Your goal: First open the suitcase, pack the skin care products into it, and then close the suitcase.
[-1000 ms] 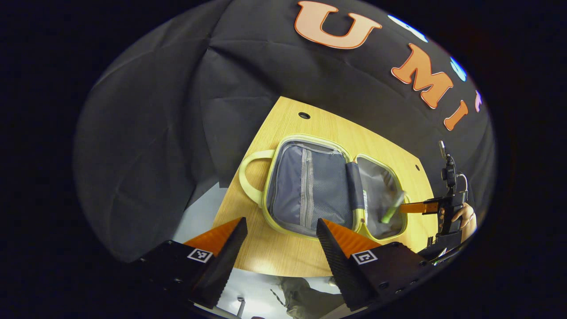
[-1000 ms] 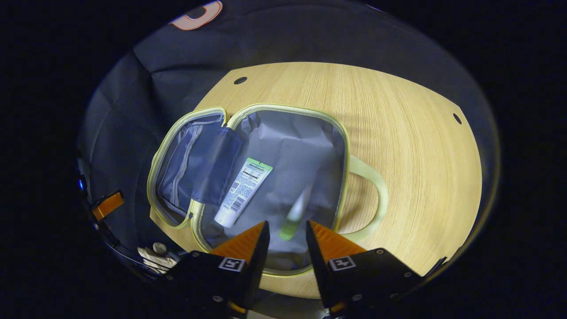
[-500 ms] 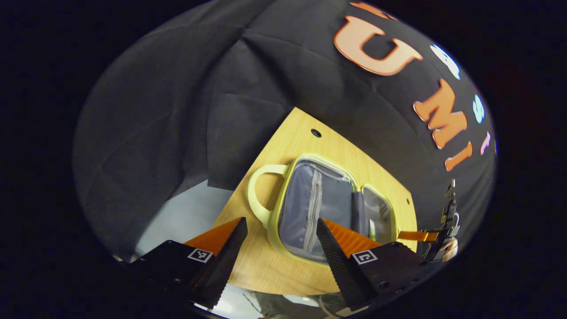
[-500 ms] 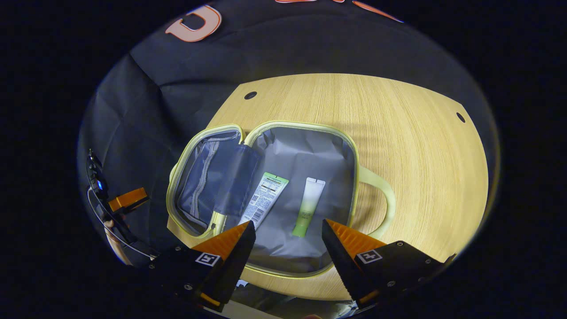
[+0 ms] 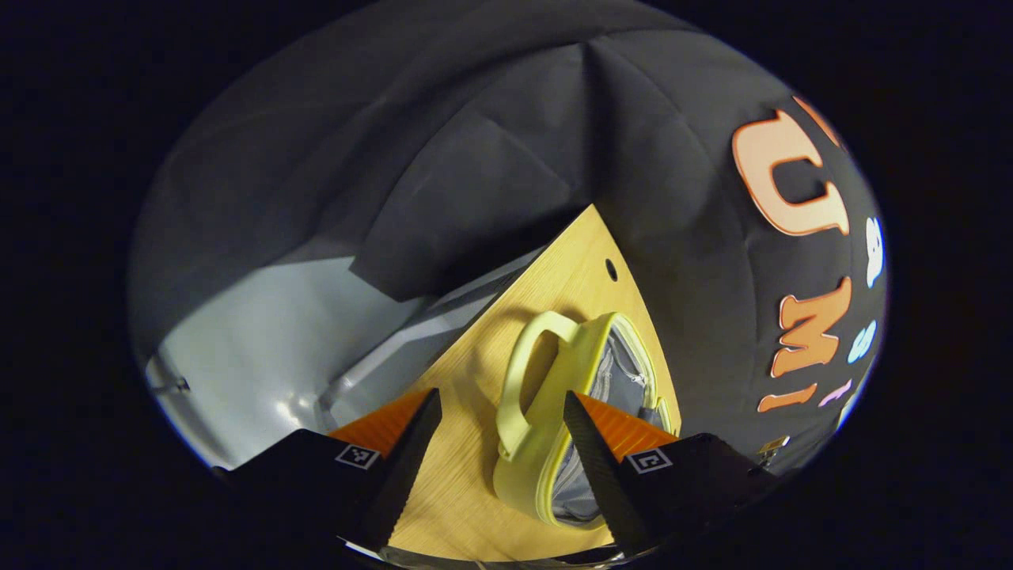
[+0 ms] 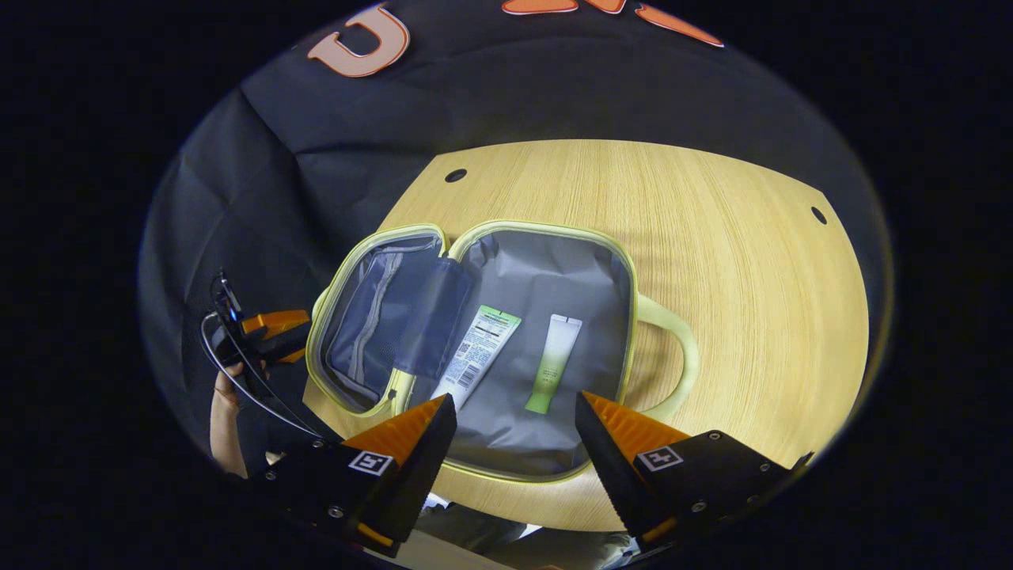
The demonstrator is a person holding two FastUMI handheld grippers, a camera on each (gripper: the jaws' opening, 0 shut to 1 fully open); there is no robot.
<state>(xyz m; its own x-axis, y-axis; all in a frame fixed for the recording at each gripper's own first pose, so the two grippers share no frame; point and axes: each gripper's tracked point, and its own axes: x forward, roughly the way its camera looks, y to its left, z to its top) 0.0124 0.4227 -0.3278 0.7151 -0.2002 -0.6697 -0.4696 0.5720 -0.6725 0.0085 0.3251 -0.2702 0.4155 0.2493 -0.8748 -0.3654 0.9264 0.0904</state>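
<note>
**Suitcase open, 2 tubes inside**

The right gripper (image 6: 514, 412) hangs spread and empty above the suitcase (image 6: 546, 475) near the table's (image 6: 736, 261) front edge. In its lined half lie 2 tubes, white (image 6: 477, 358) and green (image 6: 552, 366). The left gripper (image 5: 495, 412), fingers also apart, seemingly holds nothing beside the yellow handle (image 5: 522, 388).

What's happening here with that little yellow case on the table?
A person holds a gripper in each hand and is packing skin care products. The suitcase lies open on the wooden table, with a white tube and a green tube inside one half. The right gripper hovers over it with fingers apart, holding nothing. The left gripper, also open, is beside the case's handle.
</note>
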